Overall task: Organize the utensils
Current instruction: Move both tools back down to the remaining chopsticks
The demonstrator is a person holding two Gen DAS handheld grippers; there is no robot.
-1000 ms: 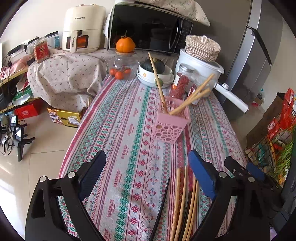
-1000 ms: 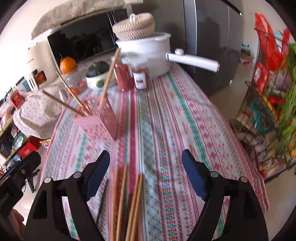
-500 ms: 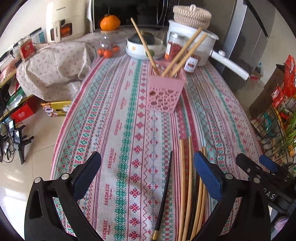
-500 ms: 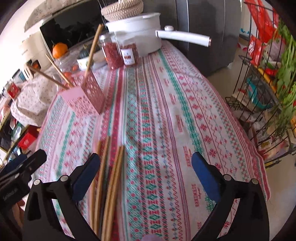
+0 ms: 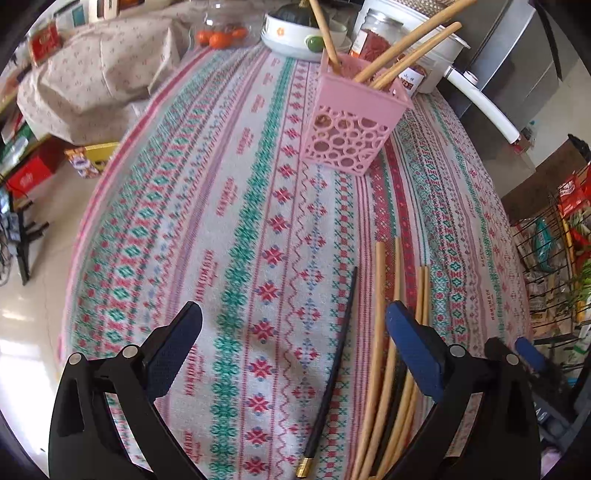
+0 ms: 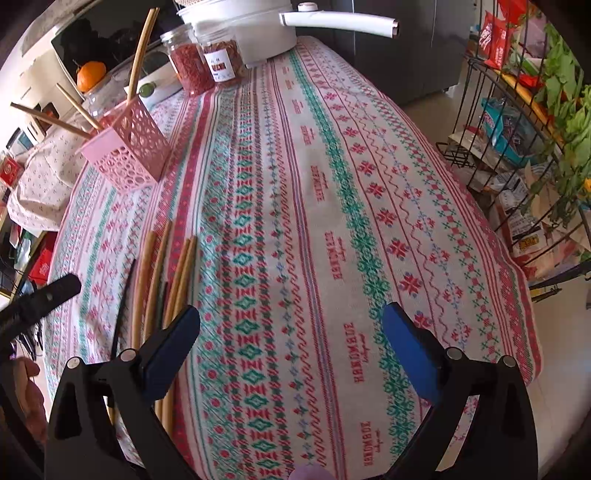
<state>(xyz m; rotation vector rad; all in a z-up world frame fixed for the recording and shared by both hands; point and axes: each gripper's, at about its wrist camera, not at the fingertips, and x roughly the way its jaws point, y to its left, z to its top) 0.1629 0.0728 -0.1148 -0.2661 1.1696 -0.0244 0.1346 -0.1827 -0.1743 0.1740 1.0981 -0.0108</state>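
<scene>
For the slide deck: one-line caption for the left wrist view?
Open left gripper over a black chopstick, wooden chopsticks alongside, pink holder beyond.

White pot [image 6: 255, 33] behind two spice jars [image 6: 203, 66].

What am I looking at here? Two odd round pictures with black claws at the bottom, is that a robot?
No robot: a person holds a hand tool with two fingers in each hand, and a wide-angle camera on each tool looks forward along them. One picture is from the left gripper, the other from the right gripper. Both are open and hold nothing. On the patterned tablecloth lie loose wooden chopsticks and a black chopstick. A pink holder beyond them already has three chopsticks in it.
</scene>
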